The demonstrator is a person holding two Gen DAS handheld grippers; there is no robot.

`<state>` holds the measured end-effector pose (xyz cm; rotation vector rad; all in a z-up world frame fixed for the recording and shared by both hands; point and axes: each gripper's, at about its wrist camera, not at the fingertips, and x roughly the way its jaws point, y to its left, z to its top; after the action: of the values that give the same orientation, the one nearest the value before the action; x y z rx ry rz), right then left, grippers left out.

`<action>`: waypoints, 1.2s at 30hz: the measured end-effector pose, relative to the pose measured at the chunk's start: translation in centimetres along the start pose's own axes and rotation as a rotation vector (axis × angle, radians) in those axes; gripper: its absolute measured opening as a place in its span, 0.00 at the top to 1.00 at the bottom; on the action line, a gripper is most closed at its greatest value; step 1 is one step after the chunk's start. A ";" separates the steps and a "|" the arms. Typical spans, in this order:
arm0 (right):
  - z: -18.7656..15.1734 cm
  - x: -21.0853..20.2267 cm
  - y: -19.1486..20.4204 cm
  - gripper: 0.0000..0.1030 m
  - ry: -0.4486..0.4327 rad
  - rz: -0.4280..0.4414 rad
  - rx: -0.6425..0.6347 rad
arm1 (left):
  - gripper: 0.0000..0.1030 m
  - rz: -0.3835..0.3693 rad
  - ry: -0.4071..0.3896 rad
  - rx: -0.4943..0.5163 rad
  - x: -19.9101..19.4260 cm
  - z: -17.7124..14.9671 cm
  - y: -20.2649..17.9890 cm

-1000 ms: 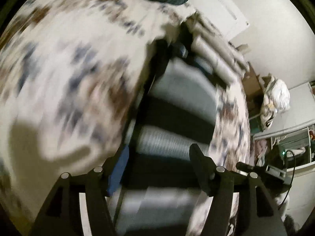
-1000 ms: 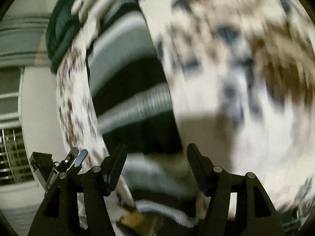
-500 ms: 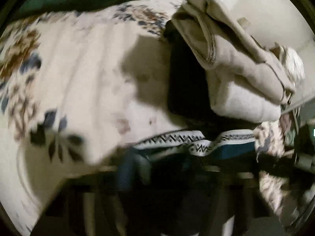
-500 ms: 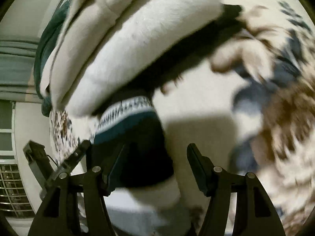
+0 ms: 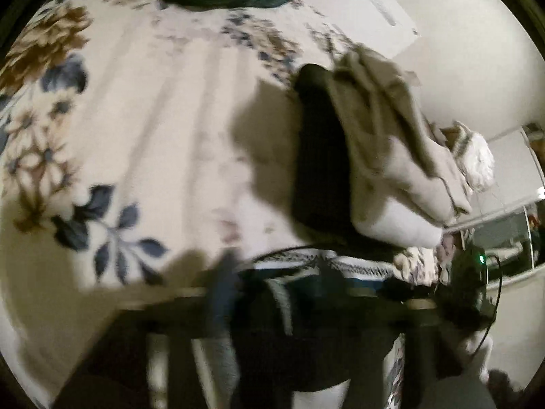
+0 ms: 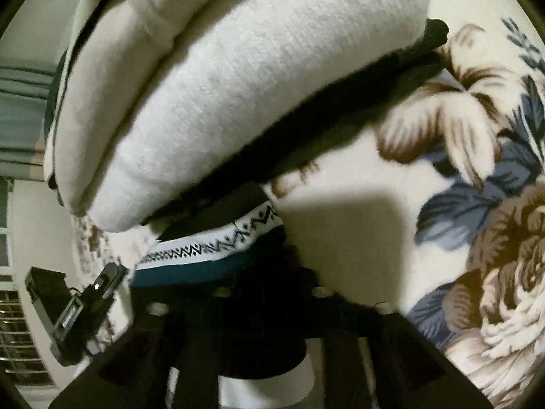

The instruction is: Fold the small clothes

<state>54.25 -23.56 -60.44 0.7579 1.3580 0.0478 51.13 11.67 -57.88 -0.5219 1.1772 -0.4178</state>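
Garment: the dark striped garment lies on the floral bedspread, right under both grippers and touching the folded stack of cream and black clothes.
Patterned edge: its white zigzag band sits against the foot of the stack.
Right gripper: jaws have just been closing, dark fabric between them; whether the pads bite is lost in the dark.
Left gripper: jaws have just been opening, blurred over the same cloth; pinching or free, I can't tell.
Risk: drag the garment now and the stack may topple, since it touches the band.
Risk two: a one-sided grip could twist the cloth and spoil the fold.
Hidden: the fingertips, the garment's near half, and its true outline.
Background: black device beside the bed.
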 end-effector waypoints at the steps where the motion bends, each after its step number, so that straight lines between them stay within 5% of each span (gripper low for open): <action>1: 0.3 0.1 0.2 0.46 -0.006 0.014 0.003 | 0.36 0.014 0.002 0.022 0.2 -0.2 -0.5; 4: 0.7 0.2 0.6 0.45 -0.002 0.020 -0.005 | 0.39 0.092 0.059 0.095 2.4 -0.8 -1.6; 5: 0.8 0.7 0.9 0.45 0.012 0.018 -0.006 | 0.58 0.117 0.058 0.121 2.7 -1.1 -1.9; 6: 0.6 1.0 1.1 0.45 0.020 0.011 -0.011 | 0.92 0.151 0.062 0.161 3.0 -1.4 -2.4; 7: 0.3 1.1 1.4 0.55 0.022 -0.006 -0.024 | 0.96 0.176 0.059 0.186 2.9 -1.7 -2.6; 9: -0.2 1.1 2.7 0.94 -0.011 -0.062 -0.086 | 0.97 0.162 0.002 0.185 1.6 -1.8 -2.6; 12: -0.9 0.7 4.1 0.94 -0.072 -0.071 -0.129 | 1.00 0.154 -0.062 0.153 -0.2 -1.4 -1.8; 17: -0.5 -0.3 1.9 0.95 -0.094 -0.098 -0.117 | 1.00 0.178 -0.048 0.075 0.1 -0.2 1.2; 20: 0.0 0.4 0.8 0.94 -0.043 -0.097 -0.099 | 0.97 0.032 -0.003 -0.011 -0.5 0.1 2.1; 22: 0.1 0.2 0.6 0.89 -0.016 -0.064 -0.084 | 0.82 -0.033 0.016 -0.037 -1.3 -0.4 1.9; 23: 0.0 0.2 0.8 0.87 -0.012 -0.052 -0.080 | 0.58 -0.054 0.018 -0.041 -1.6 -0.6 1.8; 24: -0.1 0.1 0.9 0.78 -0.006 -0.038 -0.076 | 0.37 -0.071 0.009 -0.043 -1.9 -1.2 1.6; 25: -0.1 -0.1 0.8 0.64 0.000 -0.028 -0.072 | 0.36 -0.072 -0.002 -0.036 -1.9 -1.5 1.4; 28: -0.4 0.1 1.0 0.57 0.017 -0.026 -0.070 | 0.38 0.014 0.044 0.022 0.2 -2.3 0.1; 29: -0.6 0.4 1.2 0.57 0.033 -0.028 -0.074 | 0.52 0.032 0.046 0.037 0.8 -2.6 0.1; 30: -0.8 0.5 1.4 0.57 0.042 -0.028 -0.080 | 0.88 0.046 0.050 0.054 1.1 -2.9 0.1; 32: -1.4 0.8 2.0 0.58 0.044 -0.038 -0.104 | 0.88 0.077 0.031 0.086 1.0 -3.3 -0.3; 34: -1.9 0.4 2.7 0.93 0.006 -0.064 -0.143 | 0.88 0.076 -0.027 0.091 -0.4 -3.5 -0.6; 36: -2.3 -0.4 3.5 0.95 -0.035 -0.067 -0.181 | 0.89 0.056 -0.086 0.075 -2.1 -3.4 -0.3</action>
<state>53.41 -20.03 -58.33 0.5586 1.3255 0.1029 47.22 12.02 -57.06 -0.4374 1.0866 -0.3863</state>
